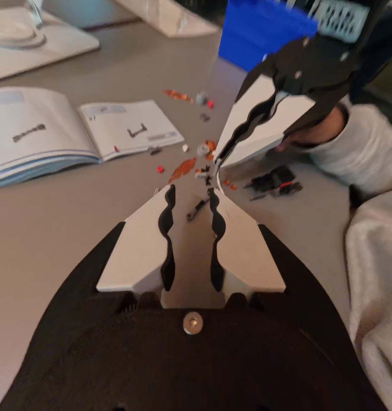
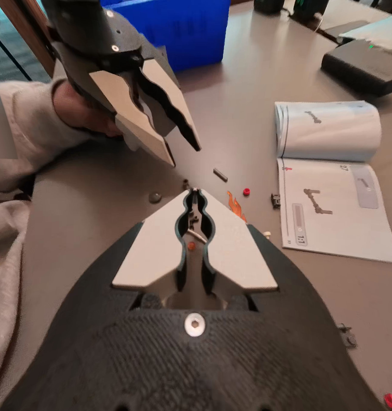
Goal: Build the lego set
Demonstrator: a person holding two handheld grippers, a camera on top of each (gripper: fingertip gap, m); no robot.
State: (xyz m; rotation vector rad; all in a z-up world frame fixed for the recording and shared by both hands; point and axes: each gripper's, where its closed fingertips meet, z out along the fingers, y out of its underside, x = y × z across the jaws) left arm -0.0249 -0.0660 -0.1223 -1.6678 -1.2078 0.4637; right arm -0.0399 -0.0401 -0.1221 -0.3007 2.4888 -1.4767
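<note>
Left gripper, white wedge fingers with black wavy pads, stands parted with nothing between them; a thin dark grey lego rod lies on the table seen through the gap, just below the tips. Right gripper has its tips pinched together on a small black lego piece, blurred, exact shape unclear; in the left wrist view the same gripper comes in from upper right with tips down over the scattered parts. Loose lego pieces sit between and just beyond both grippers: translucent orange flame piece, small red round stud, grey round piece, short dark grey bar, clear dome stud. A partly built black lego assembly with a red bit lies to the right of the left gripper, near a person's light grey sleeve. Open white instruction booklet lies flat on the left in the left wrist view, near the parts. Surface is a plain grey-beige table. Farther back: blue plastic bin, black box-shaped device with a green light, white monitor base.
</note>
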